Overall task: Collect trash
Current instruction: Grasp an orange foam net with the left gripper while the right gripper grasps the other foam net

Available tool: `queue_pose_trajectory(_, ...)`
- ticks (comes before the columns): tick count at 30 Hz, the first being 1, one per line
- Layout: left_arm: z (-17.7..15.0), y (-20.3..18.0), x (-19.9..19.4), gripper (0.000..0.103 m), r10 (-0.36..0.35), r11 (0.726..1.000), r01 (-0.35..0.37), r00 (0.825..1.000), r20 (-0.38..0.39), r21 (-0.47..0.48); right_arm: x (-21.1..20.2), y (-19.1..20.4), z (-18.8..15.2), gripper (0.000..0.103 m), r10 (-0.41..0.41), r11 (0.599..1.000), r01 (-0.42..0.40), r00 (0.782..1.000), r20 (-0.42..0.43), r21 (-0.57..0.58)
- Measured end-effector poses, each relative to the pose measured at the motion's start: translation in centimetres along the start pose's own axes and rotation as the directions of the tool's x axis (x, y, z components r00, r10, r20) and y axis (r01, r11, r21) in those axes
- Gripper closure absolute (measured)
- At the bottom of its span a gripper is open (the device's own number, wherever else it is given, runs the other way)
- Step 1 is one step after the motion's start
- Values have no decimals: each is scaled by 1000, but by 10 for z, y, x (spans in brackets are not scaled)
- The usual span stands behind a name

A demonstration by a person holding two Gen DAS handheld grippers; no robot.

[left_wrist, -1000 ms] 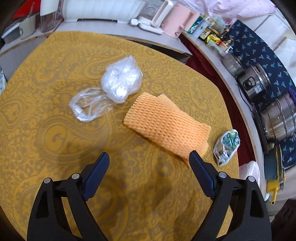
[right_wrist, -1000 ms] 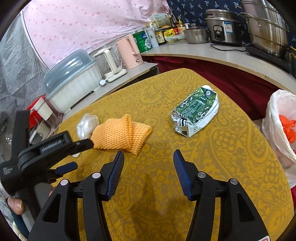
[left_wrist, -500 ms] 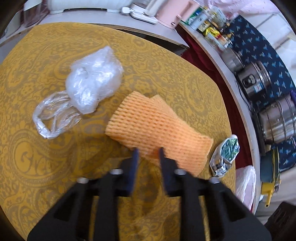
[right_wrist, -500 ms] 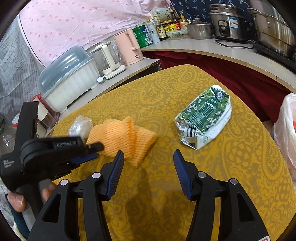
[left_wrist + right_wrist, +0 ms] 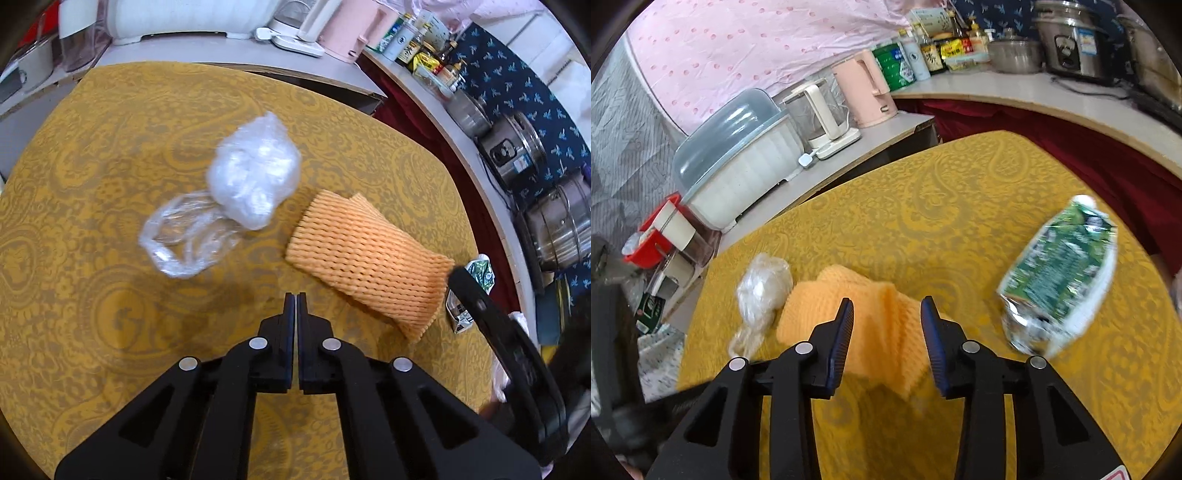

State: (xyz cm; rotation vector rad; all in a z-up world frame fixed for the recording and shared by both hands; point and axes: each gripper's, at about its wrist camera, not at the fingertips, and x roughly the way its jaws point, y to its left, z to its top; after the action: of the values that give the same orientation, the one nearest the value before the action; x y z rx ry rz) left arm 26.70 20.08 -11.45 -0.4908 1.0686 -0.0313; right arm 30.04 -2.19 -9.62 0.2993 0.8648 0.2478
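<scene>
The left gripper [image 5: 296, 301] points steeply down, its fingers pressed together with nothing between them. The right gripper [image 5: 887, 325] also tilts down; its jaws have just been closing and stand partly apart.

A mustard-yellow paisley tablecloth [image 5: 960, 192] covers the table. Behind it, on a pale counter [image 5: 886, 133], stand a white ribbed container with a grey-blue domed lid [image 5: 738, 155], a clear glass kettle with a cream handle [image 5: 820, 110] and a pink plastic kettle [image 5: 866, 90]. Further right are bottles and jars [image 5: 934, 44], a steel pot [image 5: 1015, 55] and a steel rice cooker [image 5: 1071, 40]. A pink dotted cloth [image 5: 757, 40] hangs behind.
</scene>
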Motion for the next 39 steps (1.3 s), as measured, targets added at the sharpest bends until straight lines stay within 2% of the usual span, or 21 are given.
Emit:
queue_pose_trajectory(2,1,4,-2,102,12,1000,-12,1000,8,-1,14,3,3,67,14,1000,-14,999,-31,8)
queue_pose_trajectory(4,2,7,-2,101,25,1000,-25,1000,10,3,20,7,0,75,29,1000,-29,998,-49,5)
queue_pose_trajectory(5,2,8,-2,101,27,1000,-27,1000,10,4,22,9,-3,89,35,999,-35,998,-59,-1)
queue_pose_trajectory(8,1,7,-2,97,28,1000,-28,1000,6,7,15,12,-13,94,36,999,-36,998,-51,-13)
queue_pose_trajectory(13,-1,-10,-2,62,16,999,-16,1000,23,31,-32,-3,-20,94,15,999,-17,998,65,28)
queue_pose_trajectory(17,-4,-39,2,49,-3,997,0,1000,30,80,-70,-32,-16,94,-24,995,8,987,160,99)
queue_pose_trajectory(19,-5,-55,9,34,-5,995,2,1000,29,98,-80,-46,-12,94,-48,992,26,982,181,122)
queue_pose_trajectory(22,-3,-76,24,25,14,994,-17,999,32,107,-88,-68,-7,94,-74,986,42,978,196,159)
queue_pose_trajectory(26,3,-102,49,24,49,992,-50,999,16,117,-87,-91,-1,94,-94,979,53,974,207,198)
queue_pose_trajectory(31,8,-120,79,22,152,980,-153,988,24,127,-89,-124,11,94,-110,966,48,967,232,256)
queue_pose_trajectory(33,5,-127,82,23,195,966,-201,979,54,165,-89,-130,12,94,-108,965,47,967,229,258)
queue_pose_trajectory(35,1,-130,82,34,222,952,-233,972,77,198,-87,-132,9,94,-100,966,42,970,220,256)
queue_pose_trajectory(37,-3,-132,79,56,216,947,-229,973,83,224,-88,-132,4,94,-89,966,32,973,213,257)
queue_pose_trajectory(38,-4,-132,77,62,210,948,-223,974,79,228,-88,-131,1,94,-83,966,27,974,211,257)
queue_pose_trajectory(39,-6,-131,75,73,198,950,-209,978,68,234,-89,-129,-1,94,-79,966,24,975,209,256)
